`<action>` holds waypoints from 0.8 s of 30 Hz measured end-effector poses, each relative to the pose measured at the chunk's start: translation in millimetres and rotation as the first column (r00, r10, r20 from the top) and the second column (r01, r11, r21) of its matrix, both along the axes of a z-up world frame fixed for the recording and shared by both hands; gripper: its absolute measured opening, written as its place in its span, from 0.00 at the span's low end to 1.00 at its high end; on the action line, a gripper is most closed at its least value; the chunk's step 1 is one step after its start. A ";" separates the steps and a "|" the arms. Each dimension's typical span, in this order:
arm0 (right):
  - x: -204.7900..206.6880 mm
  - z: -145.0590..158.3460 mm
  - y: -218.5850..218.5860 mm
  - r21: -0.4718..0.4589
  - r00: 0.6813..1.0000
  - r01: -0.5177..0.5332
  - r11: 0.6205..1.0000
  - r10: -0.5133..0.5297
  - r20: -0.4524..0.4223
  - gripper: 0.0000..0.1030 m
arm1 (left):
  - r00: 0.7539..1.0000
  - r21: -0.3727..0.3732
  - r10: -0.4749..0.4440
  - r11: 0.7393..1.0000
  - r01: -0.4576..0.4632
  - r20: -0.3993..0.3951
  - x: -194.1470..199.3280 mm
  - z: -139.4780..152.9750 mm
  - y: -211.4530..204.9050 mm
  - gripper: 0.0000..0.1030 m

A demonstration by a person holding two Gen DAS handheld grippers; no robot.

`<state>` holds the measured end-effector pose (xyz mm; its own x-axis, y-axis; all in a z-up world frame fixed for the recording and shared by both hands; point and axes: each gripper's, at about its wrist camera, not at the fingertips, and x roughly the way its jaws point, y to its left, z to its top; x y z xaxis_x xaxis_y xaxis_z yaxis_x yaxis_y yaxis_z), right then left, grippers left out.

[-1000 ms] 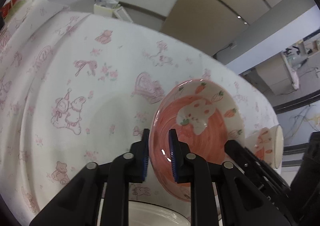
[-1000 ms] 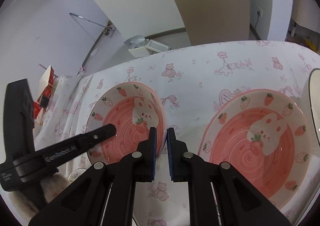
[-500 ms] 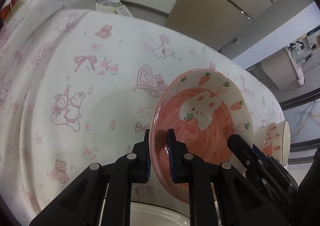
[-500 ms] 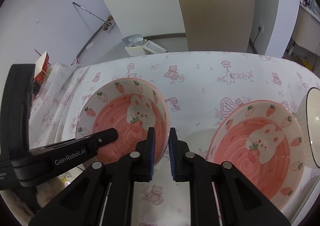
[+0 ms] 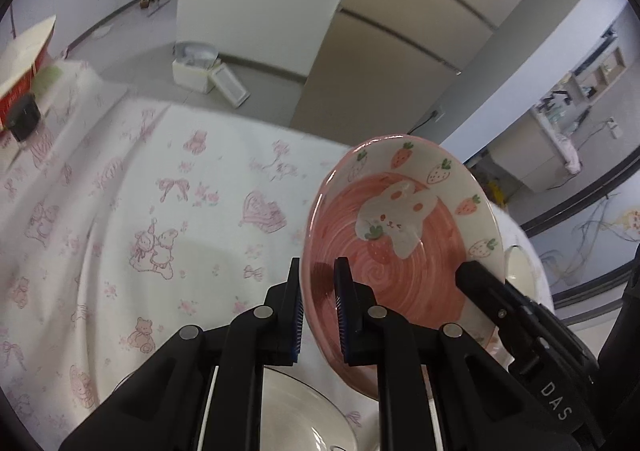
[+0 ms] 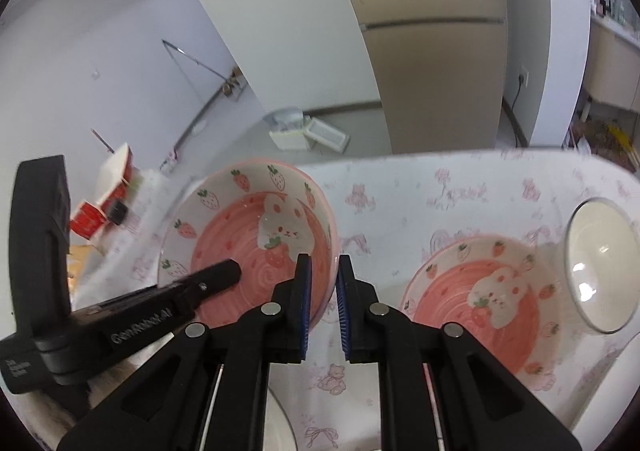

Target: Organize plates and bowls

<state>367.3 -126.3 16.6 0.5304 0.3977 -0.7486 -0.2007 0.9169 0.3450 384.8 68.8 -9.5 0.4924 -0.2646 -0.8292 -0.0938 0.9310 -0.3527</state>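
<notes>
Both hand-held grippers pinch one pink strawberry bowl [image 5: 400,247] by opposite sides of its rim. The left hand-held gripper [image 5: 318,307] has one pad inside and one outside the rim on the bowl's left side; the right hand-held gripper [image 6: 322,303] is clamped the same way on the bowl's right edge. A two-sided hold keeps a wide, slick bowl from swinging, likely so it can be carried level and stacked. The bowl is in the air, tilted toward the cameras, clear of the worktop [image 5: 120,211] with its pink printed cloth.

A second matching bowl [image 6: 480,303] sits on the worktop near its right edge, probably the stacking target. A plain white bowl [image 6: 600,267] is just beside it, rims close; touching or not, cannot tell. Another white dish [image 5: 300,419] lies under the grippers at the near edge. A red box [image 6: 104,203] sits at the far left corner.

Versus a second ago: the bowl was low against the cloth, now it is raised, with more floor and wall showing behind it. Both grips unchanged, same rim spots. The second bowl and the white bowl are in the same places.
</notes>
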 end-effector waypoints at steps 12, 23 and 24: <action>-58.2 90.8 -42.2 -0.045 0.982 0.043 0.998 -0.034 0.184 0.10 | 0.973 0.018 -0.047 0.999 0.044 0.225 -61.3 111.9 -47.0 0.15; -73.5 121.4 -121.1 0.045 0.959 0.139 0.989 -0.145 0.244 0.10 | 0.945 0.039 -0.117 0.993 0.110 0.306 -71.7 162.1 -125.2 0.15; -74.0 118.0 -124.1 0.052 0.958 0.137 0.989 -0.146 0.245 0.10 | 0.947 0.030 -0.123 0.992 0.119 0.298 -68.2 156.8 -126.9 0.15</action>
<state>293.3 -250.4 134.6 0.7503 0.3282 -0.5738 -0.1529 0.9307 0.3324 316.5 -58.1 147.3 0.6830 -0.3288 -0.6522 0.1278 0.9330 -0.3365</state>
